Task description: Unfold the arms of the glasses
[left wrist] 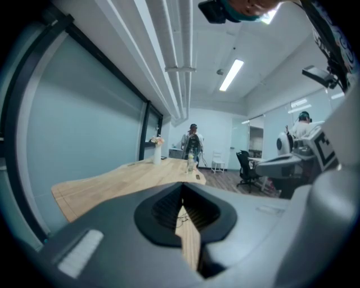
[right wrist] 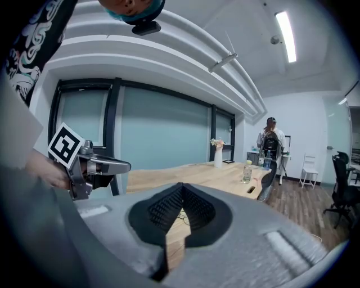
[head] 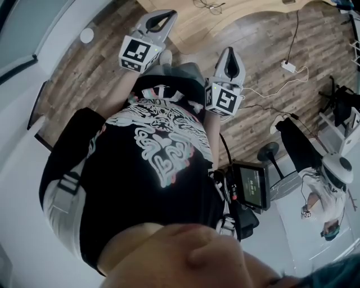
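The glasses lie as a thin dark wire shape on the light wooden table ahead of me; whether their arms are folded I cannot tell. Both grippers are held in the air short of the table, in front of my torso. My left gripper has its tips together with nothing between them, and so has my right gripper. In the left gripper view the glasses show small through the gap below the closed tips. The right gripper view shows the glasses the same way, below its tips.
On the table's far end stand a vase with flowers and a clear bottle. A person stands beyond it, another at my right. A power strip with cable lies on the wood floor. An office chair stands to the right.
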A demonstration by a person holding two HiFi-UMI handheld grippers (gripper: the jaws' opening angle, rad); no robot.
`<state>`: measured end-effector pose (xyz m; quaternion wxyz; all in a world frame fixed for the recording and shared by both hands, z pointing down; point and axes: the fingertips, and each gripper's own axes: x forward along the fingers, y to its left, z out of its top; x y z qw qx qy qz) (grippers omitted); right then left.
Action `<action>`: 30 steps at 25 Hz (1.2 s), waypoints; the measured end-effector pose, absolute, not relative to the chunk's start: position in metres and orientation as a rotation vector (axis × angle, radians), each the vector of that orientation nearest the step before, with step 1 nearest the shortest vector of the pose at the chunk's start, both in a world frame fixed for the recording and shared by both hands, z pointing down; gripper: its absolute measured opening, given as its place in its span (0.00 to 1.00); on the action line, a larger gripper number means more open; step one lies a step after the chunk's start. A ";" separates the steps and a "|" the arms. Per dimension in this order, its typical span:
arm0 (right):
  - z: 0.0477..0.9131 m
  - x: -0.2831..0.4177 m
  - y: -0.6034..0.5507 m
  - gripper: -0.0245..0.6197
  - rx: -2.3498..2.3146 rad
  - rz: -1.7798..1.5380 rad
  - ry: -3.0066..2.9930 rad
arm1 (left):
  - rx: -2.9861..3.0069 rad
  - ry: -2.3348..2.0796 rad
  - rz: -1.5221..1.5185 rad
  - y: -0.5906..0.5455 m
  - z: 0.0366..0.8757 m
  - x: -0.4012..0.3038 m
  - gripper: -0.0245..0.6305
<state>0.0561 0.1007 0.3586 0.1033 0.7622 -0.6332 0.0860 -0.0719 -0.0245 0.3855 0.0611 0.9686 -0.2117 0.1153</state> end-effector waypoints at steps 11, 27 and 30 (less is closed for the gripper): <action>0.356 0.060 0.085 0.04 2.241 0.211 -1.880 | 2.966 -0.591 0.366 -0.032 0.392 -0.052 0.02; 0.378 0.094 0.048 0.04 2.214 0.272 -1.922 | 2.961 -0.609 0.413 -0.064 0.404 -0.019 0.02; 0.388 0.101 0.042 0.04 2.196 0.306 -1.925 | 2.952 -0.601 0.441 -0.068 0.414 -0.009 0.02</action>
